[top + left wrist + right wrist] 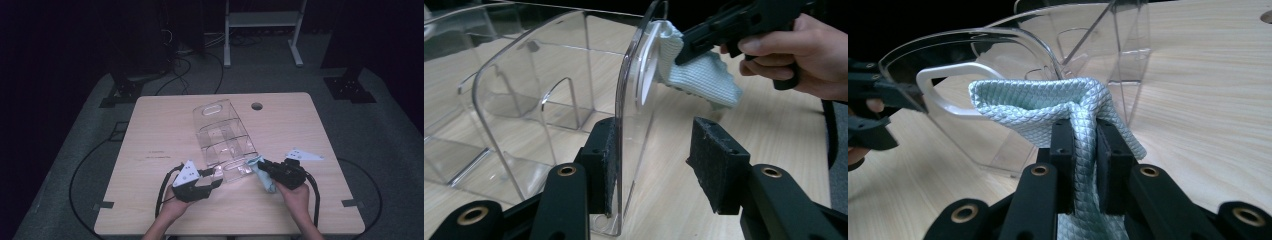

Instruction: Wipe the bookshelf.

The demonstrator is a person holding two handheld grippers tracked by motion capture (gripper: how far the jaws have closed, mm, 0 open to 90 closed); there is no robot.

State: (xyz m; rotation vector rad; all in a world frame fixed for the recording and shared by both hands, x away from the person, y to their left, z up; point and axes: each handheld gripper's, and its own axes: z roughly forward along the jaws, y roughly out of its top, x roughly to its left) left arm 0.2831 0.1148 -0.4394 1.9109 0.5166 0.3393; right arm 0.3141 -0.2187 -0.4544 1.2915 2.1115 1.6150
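Fingers first, high view: your left gripper (pixel 214 181) sits at the near left corner of the clear acrylic organizer (pixel 223 141), its tips at the end wall, and your right gripper (pixel 264 165) reaches in from the opposite side with a pale green cloth (pixel 262 173) bunched ahead of its tips. Whether either pair pinches cannot be read at this range. The organizer lies on the wooden table (pixel 165 135), between your two hands.

Left gripper view: one pad (pixel 607 165) lies flat against the organizer's end wall (pixel 634 145); the other pad (pixel 716 165) stands apart from it with bare table between. You are bracing the wall rather than pinching it. Beyond your fingers, the cloth (pixel 704 75) is pushed against the far face of that same wall, near its upper edge.

Right gripper view: your fingers (pixel 1063 150) are pressed together on a fold of the cloth (pixel 1048 102), which bulges forward of them onto the curved edge of the organizer (pixel 998 45), beside its cut-out handle.

Assessment: wiping appears under way at this one end wall. Inner dividers and the far compartments show no cloth near them; judge them outstanding.
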